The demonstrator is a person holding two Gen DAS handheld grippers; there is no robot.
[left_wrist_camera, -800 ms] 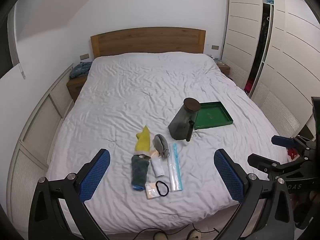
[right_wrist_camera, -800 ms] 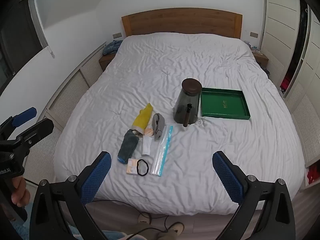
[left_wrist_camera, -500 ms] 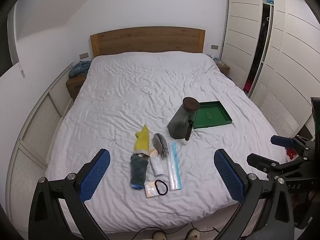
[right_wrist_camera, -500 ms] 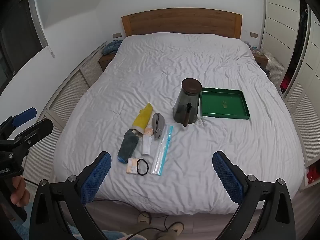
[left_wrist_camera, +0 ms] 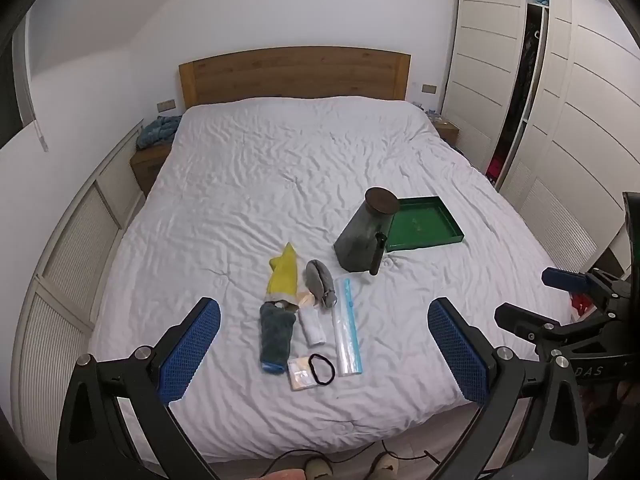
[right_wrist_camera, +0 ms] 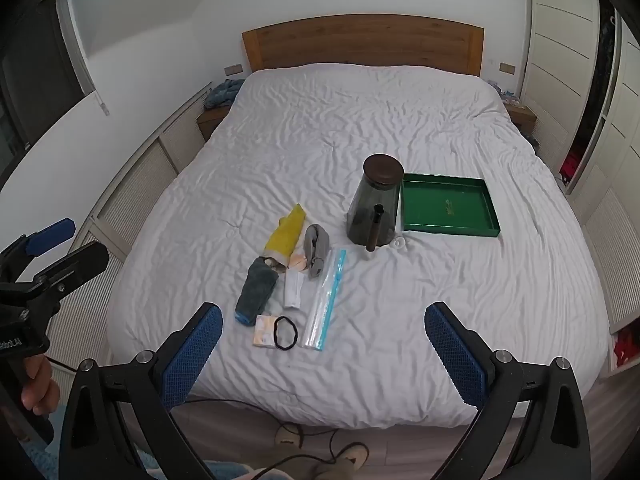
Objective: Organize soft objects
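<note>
A cluster of soft items lies on the white bed [left_wrist_camera: 248, 184] near its foot: a yellow cloth [left_wrist_camera: 283, 280] [right_wrist_camera: 286, 236], a dark teal rolled towel [left_wrist_camera: 274, 336] [right_wrist_camera: 256, 290], a grey pouch [left_wrist_camera: 321, 282] [right_wrist_camera: 316, 248], a white packet [left_wrist_camera: 313, 326], a clear zip bag [left_wrist_camera: 347, 332] [right_wrist_camera: 325, 300], a black hair tie [left_wrist_camera: 321, 368] [right_wrist_camera: 285, 332] and a small beige card [left_wrist_camera: 300, 374]. My left gripper [left_wrist_camera: 324, 350] and right gripper [right_wrist_camera: 324, 350] both hover short of the bed's foot, open and empty.
A dark jar with a brown lid [left_wrist_camera: 366, 232] [right_wrist_camera: 374, 200] stands beside a green tray [left_wrist_camera: 424, 226] [right_wrist_camera: 448, 204]. Wardrobe doors [left_wrist_camera: 560, 100] line the right wall and a nightstand [left_wrist_camera: 150, 160] stands at the left. Slippered feet and a cable [right_wrist_camera: 312, 448] are on the floor.
The left wrist view has shifted slightly, with the bed's items sitting a little lower and left; the right wrist view is nearly unchanged. Both grippers stay open.
</note>
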